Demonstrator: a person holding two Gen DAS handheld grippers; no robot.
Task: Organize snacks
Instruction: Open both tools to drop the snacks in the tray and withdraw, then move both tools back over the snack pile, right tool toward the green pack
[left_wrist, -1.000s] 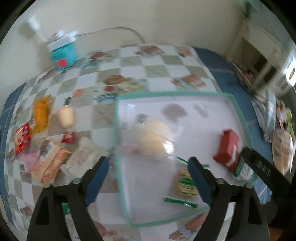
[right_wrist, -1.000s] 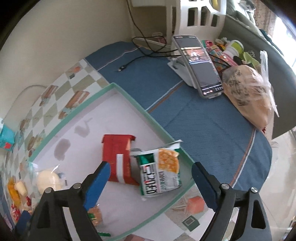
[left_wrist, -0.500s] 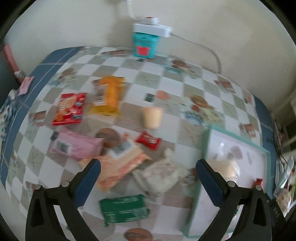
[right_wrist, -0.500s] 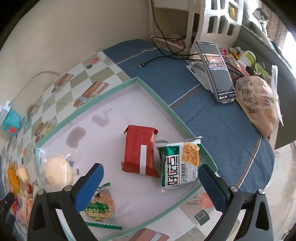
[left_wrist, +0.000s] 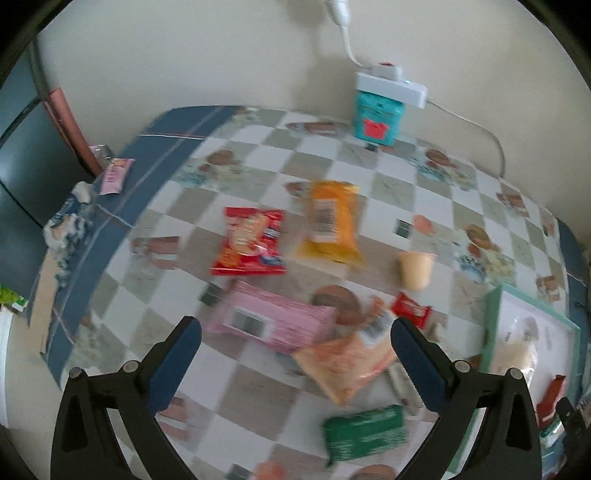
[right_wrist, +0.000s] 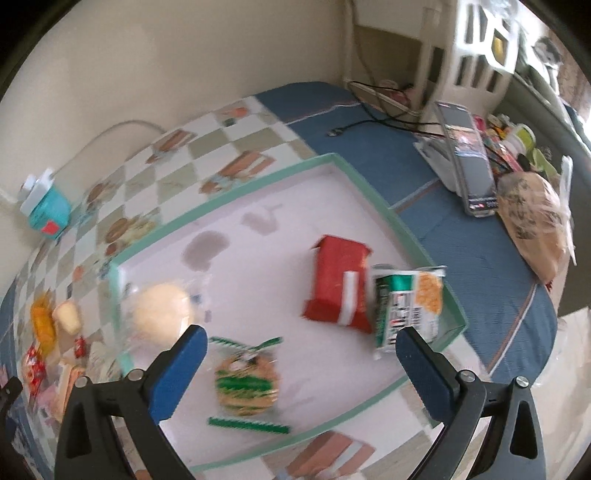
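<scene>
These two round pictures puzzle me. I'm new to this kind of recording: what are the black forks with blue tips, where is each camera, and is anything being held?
No robot here: a person holds a two-finger gripper in each hand, and a fisheye camera on each looks along its fingers. The blue tips are the finger pads.

The left gripper hangs open over loose snacks on the checked tablecloth: a pink pack, a red bag, an orange pack, a green pack.

The right gripper, also open, looks down at the green-rimmed tray, which holds a red box, a green-and-white bag, a round bun and a wrapped cookie.

Nothing is held. Both grippers' jaws have just been opening, with nothing between them.
</scene>
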